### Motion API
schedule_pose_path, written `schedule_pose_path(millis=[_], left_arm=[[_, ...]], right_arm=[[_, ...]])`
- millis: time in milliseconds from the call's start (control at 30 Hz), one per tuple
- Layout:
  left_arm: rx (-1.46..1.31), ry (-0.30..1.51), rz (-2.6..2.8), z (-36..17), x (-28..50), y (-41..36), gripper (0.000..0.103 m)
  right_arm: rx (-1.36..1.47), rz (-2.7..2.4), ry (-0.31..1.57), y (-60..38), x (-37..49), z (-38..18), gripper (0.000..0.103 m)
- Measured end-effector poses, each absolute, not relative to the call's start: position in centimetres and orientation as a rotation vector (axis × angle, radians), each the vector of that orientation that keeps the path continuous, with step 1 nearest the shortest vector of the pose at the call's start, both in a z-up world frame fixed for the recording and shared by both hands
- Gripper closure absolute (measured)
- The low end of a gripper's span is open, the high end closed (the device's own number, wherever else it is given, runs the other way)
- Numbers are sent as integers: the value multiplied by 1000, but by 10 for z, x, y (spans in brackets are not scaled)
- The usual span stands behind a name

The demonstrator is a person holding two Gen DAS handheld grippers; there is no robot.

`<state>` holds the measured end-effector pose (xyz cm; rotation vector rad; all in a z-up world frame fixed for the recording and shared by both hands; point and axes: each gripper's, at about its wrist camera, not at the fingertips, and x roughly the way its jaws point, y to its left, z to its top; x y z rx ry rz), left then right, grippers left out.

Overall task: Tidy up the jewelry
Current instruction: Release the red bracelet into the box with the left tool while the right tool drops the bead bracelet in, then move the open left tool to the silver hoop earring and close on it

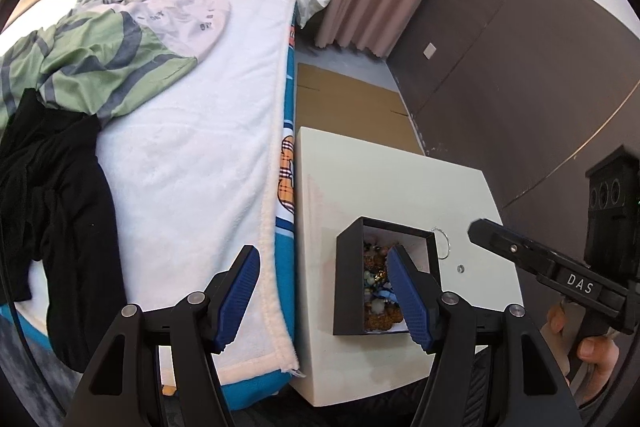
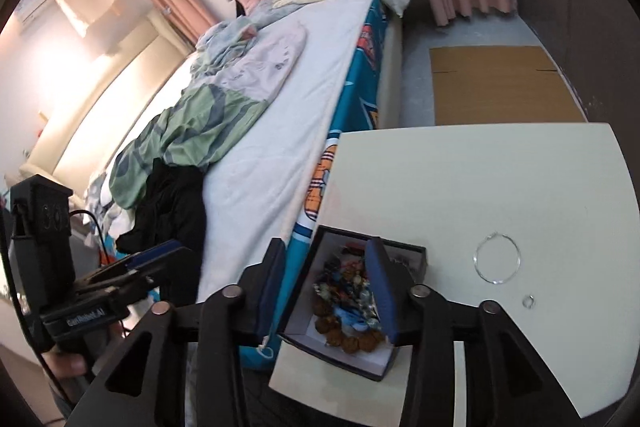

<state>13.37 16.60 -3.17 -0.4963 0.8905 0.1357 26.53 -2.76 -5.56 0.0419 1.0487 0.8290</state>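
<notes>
Jewelry (image 2: 348,307), a heap of beaded and gold-toned pieces, fills the open black box (image 2: 404,361) at the lower centre of the right wrist view; the box stands on the white worktop (image 2: 480,187), close to the edge that faces the bed (image 2: 260,155). Two pieces lie outside the box, on the bare worktop at the lower right of that view: a thin wire hoop (image 2: 497,262) near the box, and a small ring (image 2: 529,301) just below the hoop, apart from it. In the left wrist view the same hoop (image 1: 443,243) appears just right of the box (image 1: 348,287), with the ring (image 1: 460,268) below it.

The right tongs (image 2: 326,297) stand apart and empty, held above the box. The left tongs (image 1: 320,301) likewise stand apart and grip nothing, straddling the bed edge and the left wall of the box.

Judged from this arrangement, most of the jewelry is already collected in the box. The hoop and the ring appear to remain to be placed. Whether the heap itself is to be sorted further cannot be told.
</notes>
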Motion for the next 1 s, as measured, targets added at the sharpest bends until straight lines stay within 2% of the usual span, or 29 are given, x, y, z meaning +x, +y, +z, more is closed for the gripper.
schedule_pose_path(millis=[167, 233, 267, 567, 667, 1000], left_arm=[[-492, 893, 111, -31, 139, 159, 36], [-482, 896, 96, -30, 143, 152, 36], [-477, 897, 88, -30, 145, 148, 36], [-411, 928, 18, -28, 173, 105, 36], [-387, 942, -2, -29, 184, 90, 36], [-268, 1004, -76, -36, 229, 36, 36]], right_arm=[[68, 798, 1041, -55, 263, -53, 49], [69, 779, 1030, -65, 262, -51, 40], [70, 768, 1023, -70, 263, -50, 39], [118, 674, 1024, -122, 274, -54, 38], [139, 645, 1035, -139, 280, -60, 31], [197, 574, 1054, -189, 296, -78, 31]])
